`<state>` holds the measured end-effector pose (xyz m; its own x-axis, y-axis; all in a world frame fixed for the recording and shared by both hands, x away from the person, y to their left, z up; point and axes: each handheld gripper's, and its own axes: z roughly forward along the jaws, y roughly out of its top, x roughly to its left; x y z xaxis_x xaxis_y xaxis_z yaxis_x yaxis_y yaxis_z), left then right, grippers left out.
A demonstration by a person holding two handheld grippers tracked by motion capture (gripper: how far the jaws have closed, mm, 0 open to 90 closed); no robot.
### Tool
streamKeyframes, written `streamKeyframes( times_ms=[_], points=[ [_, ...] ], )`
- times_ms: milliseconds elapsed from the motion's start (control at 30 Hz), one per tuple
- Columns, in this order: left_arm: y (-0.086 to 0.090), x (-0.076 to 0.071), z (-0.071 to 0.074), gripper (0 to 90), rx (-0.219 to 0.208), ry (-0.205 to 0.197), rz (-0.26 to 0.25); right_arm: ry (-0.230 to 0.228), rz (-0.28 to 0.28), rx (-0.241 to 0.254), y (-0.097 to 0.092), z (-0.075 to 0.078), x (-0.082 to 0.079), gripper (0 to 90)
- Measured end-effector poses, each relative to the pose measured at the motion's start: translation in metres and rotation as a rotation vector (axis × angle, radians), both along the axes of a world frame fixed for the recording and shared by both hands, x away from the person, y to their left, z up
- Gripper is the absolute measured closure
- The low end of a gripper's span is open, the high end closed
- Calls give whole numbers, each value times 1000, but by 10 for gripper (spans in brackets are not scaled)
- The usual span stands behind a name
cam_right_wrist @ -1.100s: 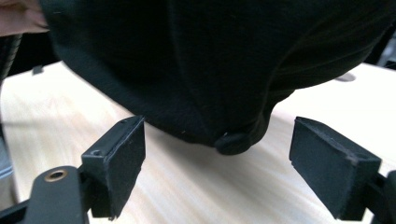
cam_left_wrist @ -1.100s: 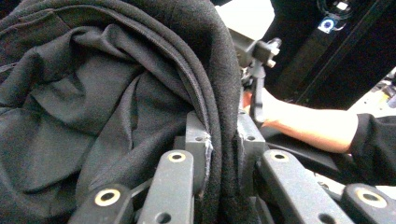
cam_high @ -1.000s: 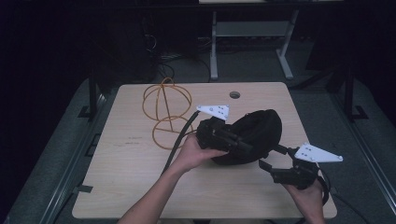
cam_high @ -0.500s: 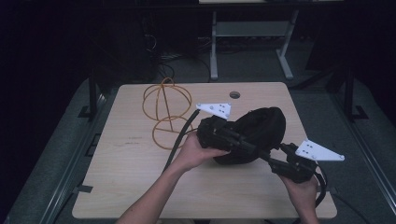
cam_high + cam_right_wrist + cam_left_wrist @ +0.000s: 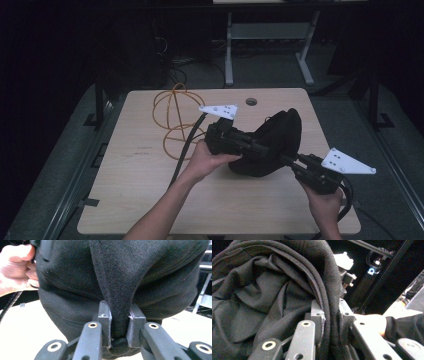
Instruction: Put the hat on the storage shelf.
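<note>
Apparently mid-task (none stated): the black garment (image 5: 272, 142) sat bunched on the table (image 5: 140, 170) right of centre, left gripper (image 5: 329, 322) and right gripper (image 5: 119, 322) each pinching a fold, so both grips looked made, any spreading or folding left.

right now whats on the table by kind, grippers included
black cloth garment: 1
orange coiled cable: 1
hand-held grippers, both clamped on the garment, left gripper and right gripper: 2
total: 4
</note>
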<state>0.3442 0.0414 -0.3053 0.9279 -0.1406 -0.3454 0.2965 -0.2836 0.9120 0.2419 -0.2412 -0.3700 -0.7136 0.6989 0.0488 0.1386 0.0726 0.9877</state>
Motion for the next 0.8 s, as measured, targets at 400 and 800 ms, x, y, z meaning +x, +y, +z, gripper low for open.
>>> streamKeyframes(
  times_ms=[400, 800],
  points=[
    [8, 2, -7, 722, 56, -8, 36, -13, 14, -9, -1, 8, -3, 830],
    [6, -2, -9, 616, 189, -107, 113, -37, 15, -17, -8, 20, -7, 845]
  ],
)
